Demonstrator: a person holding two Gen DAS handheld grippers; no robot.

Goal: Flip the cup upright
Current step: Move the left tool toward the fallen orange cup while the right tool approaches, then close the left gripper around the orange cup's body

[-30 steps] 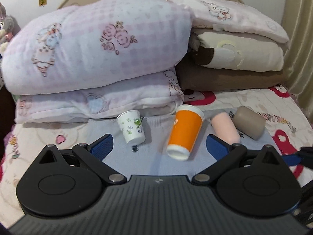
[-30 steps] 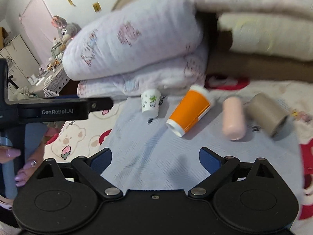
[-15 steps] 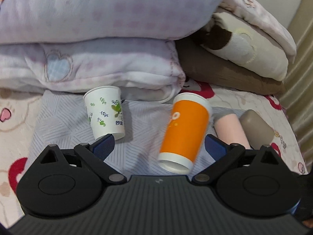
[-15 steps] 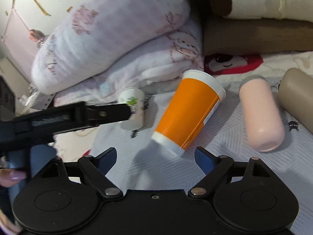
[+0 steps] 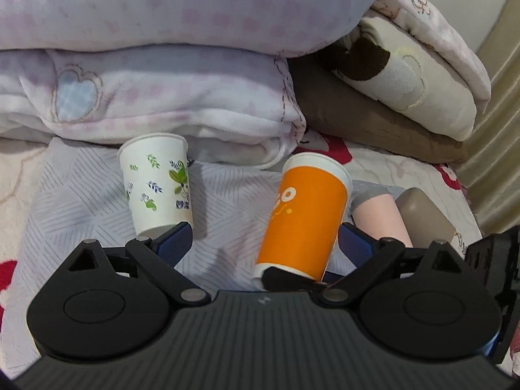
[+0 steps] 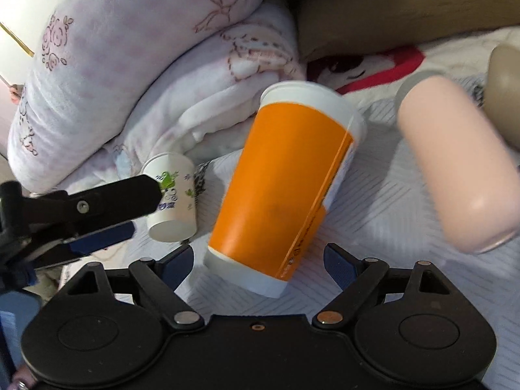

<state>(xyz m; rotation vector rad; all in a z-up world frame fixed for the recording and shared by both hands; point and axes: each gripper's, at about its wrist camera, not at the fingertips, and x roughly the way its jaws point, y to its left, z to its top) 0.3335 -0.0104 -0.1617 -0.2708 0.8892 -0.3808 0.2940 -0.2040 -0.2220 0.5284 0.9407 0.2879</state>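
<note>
Orange cup [image 6: 286, 191]: lying on its side on the grey patterned cloth [image 6: 373, 214] over the bed, base end toward the cameras, between the spread fingers of the right tool [image 6: 258, 260], untouched. Left tool [image 5: 265, 243]: jaws wide, holding nothing, its left fingertip just before the small white leaf-print cup [image 5: 156, 182]. Beyond: pink cup [image 6: 455, 165], taupe cup [image 5: 425, 214], folded pink quilts [image 5: 169, 65], brown blankets [image 5: 373, 110].

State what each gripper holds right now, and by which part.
Nothing is held. The left gripper and the right gripper are both open; each has the lying orange cup's narrow base end between its fingers, not clamped.
</note>
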